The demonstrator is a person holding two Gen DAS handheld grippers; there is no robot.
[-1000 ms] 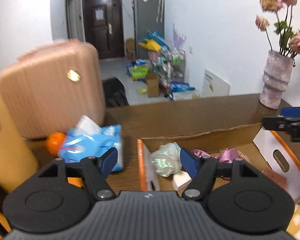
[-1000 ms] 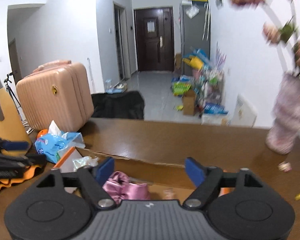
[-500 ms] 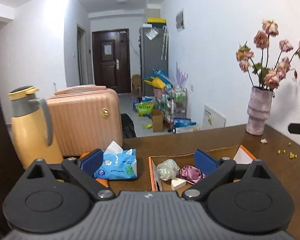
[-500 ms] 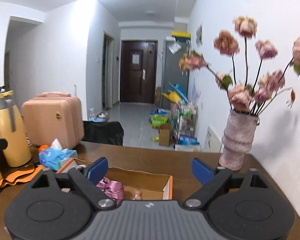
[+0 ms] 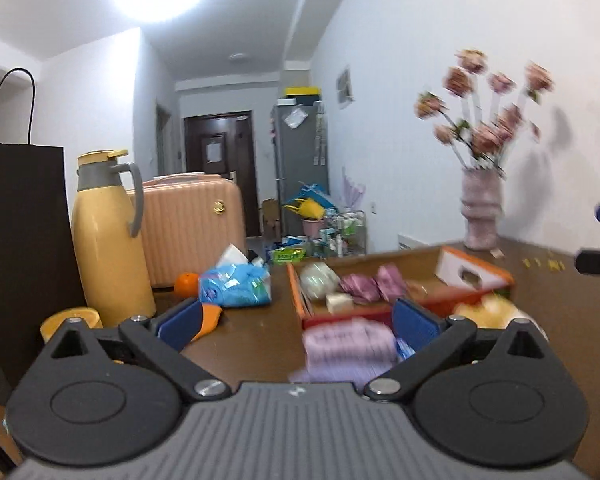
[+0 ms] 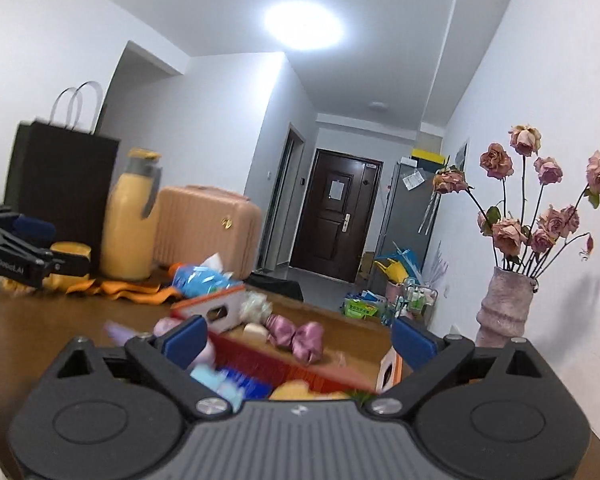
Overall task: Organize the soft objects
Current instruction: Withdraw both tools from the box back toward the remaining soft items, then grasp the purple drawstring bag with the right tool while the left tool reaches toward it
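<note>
Left wrist view: lilac knit bundle (image 5: 348, 346) judged soft, light, probably best pinched mid-fold. Left gripper (image 5: 296, 320) seen spread wide, empty; right gripper (image 6: 298, 334) seen opening, nothing gripped.

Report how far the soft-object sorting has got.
Done: a pink satin scrunchie, a pale mesh puff and a white sponge lie in the cardboard box. In hand: nothing; left gripper open, right gripper opening, both empty. Left: the lilac knit piece in front of the box.
</note>
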